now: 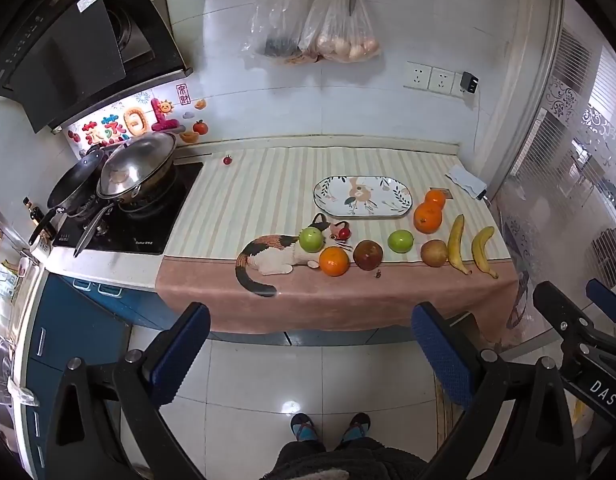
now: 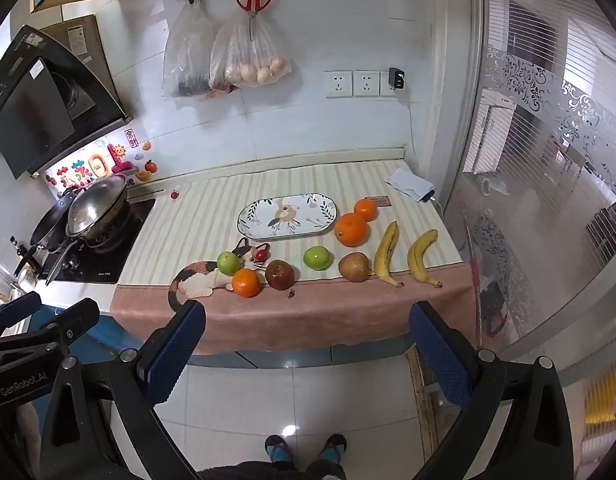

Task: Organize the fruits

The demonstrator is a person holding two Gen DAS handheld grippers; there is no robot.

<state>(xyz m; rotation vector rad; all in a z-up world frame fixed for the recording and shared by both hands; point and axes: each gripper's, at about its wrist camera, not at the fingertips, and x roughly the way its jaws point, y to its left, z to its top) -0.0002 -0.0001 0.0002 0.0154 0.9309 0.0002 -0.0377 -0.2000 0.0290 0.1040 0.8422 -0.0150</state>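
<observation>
Evidently nothing sorted yet. From the left wrist: oval plate (image 1: 362,200) bare, toward the back of the worktop (image 1: 268,184), right of middle; every fruit loose on the cloth along the front edge. Green apple (image 1: 311,239) and orange (image 1: 334,261) on the printed cat (image 1: 268,258), touching or nearly so; dark red apple (image 1: 368,255) just right of them, second green apple (image 1: 401,241) next, brown pear (image 1: 434,253) beyond it, two bananas (image 1: 457,245) (image 1: 483,251) near the front right corner, two more oranges (image 1: 428,218) (image 1: 435,198) touching, just beside the plate's right end. Left gripper (image 1: 310,320) spread wide and empty, held out over the floor short of the front edge, tilted down toward the fruit, touching nothing. From the right wrist: same layout, plate (image 2: 288,216) empty, row of fruit from green apple (image 2: 228,263) to the far banana (image 2: 422,256) untouched, pear (image 2: 353,267) and near banana (image 2: 386,252) close together. Right gripper (image 2: 306,318) likewise wide open with nothing between the pads, angled downward, clear of the cloth. Left to do, by this reading: all of it, presumably fruit onto the plate or grouped by kind.
</observation>
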